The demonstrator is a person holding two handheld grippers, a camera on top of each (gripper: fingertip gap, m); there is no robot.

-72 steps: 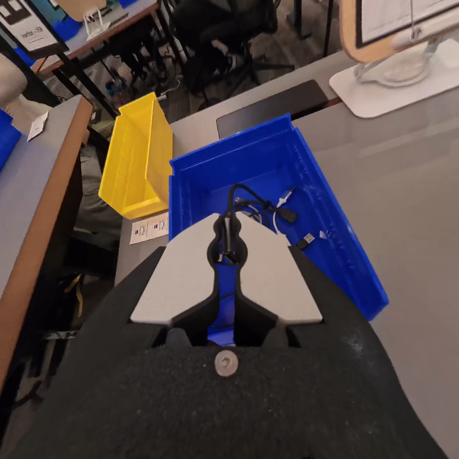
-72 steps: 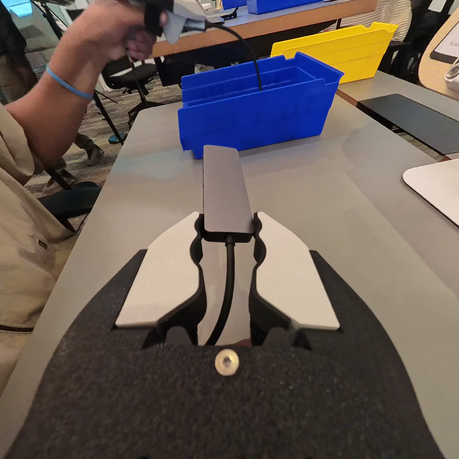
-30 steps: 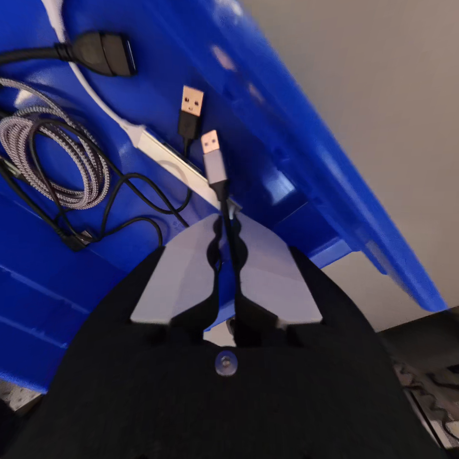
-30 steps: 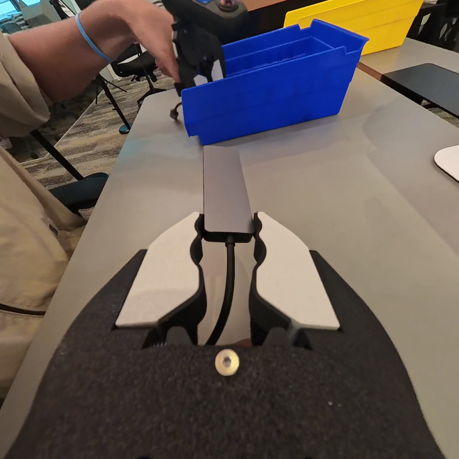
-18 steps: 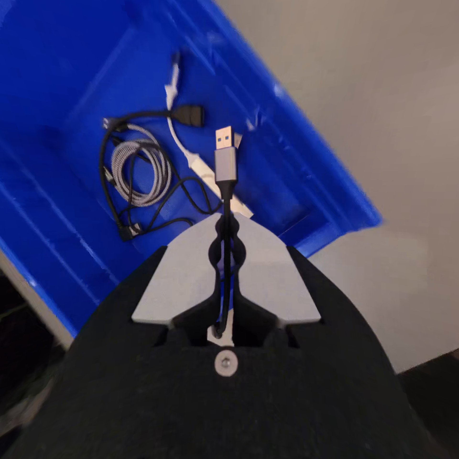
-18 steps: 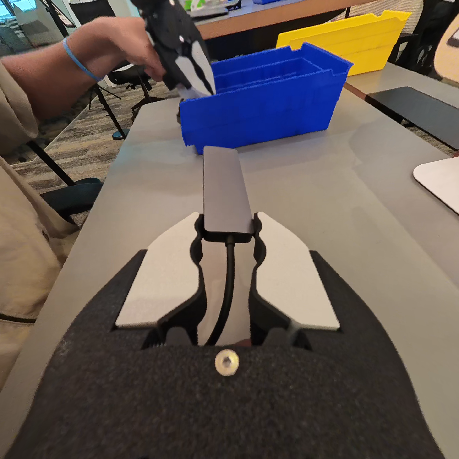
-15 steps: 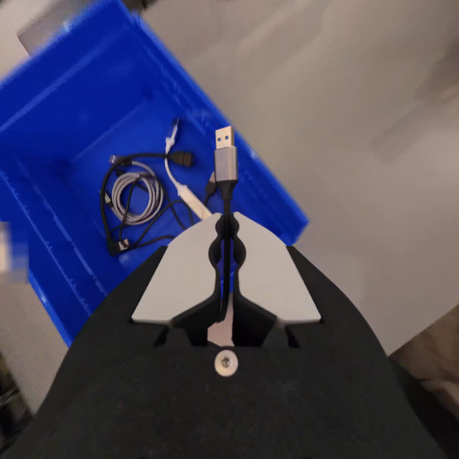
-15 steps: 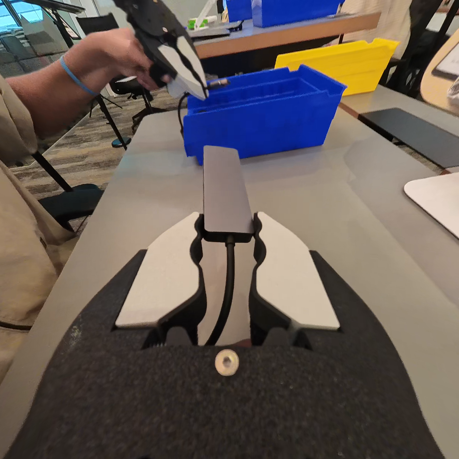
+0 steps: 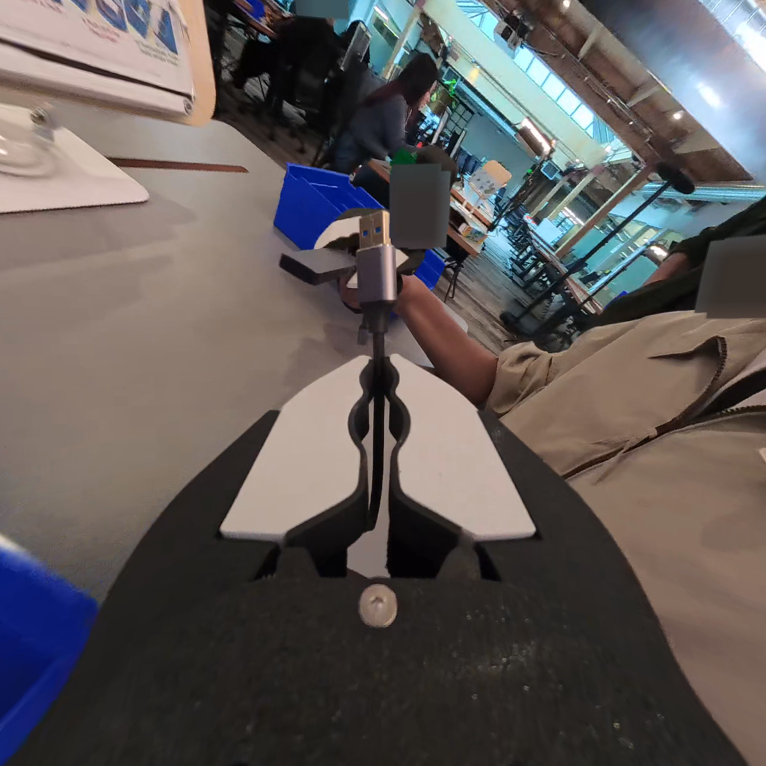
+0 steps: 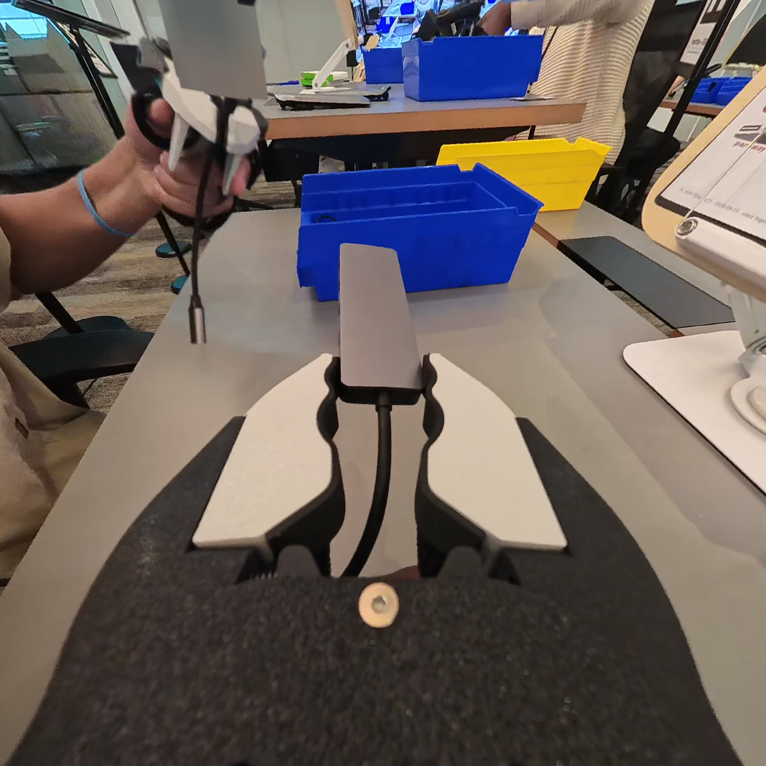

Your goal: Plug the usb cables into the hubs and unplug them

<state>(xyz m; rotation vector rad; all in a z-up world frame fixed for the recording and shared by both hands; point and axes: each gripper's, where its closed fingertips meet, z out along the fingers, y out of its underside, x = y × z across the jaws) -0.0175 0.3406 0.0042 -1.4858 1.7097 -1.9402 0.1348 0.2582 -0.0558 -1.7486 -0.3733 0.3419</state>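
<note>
My left gripper (image 9: 376, 360) is shut on a black cable, and its grey USB plug (image 9: 375, 265) sticks out ahead of the fingertips, in the air above the grey table (image 9: 145, 331). The plug points toward the dark grey hub (image 9: 315, 265) farther off. My right gripper (image 10: 379, 360) is shut on the near end of that flat grey hub (image 10: 373, 319), whose black lead runs back between the fingers. The right wrist view shows the left gripper (image 10: 211, 120) raised at upper left, with the cable's other end (image 10: 197, 319) dangling below it.
A blue bin (image 10: 414, 232) stands on the table just beyond the hub, with a yellow bin (image 10: 526, 170) behind it. A white stand base (image 10: 696, 385) and a black mat (image 10: 646, 282) lie to the right. A person's arm and tan sleeve (image 9: 580, 393) are close by. There is about 20 cm between the tips of the two grippers.
My left gripper has lifted the cable out of the blue bin and swung round to face the hub. My right gripper still holds the hub and has tilted slightly upward.
</note>
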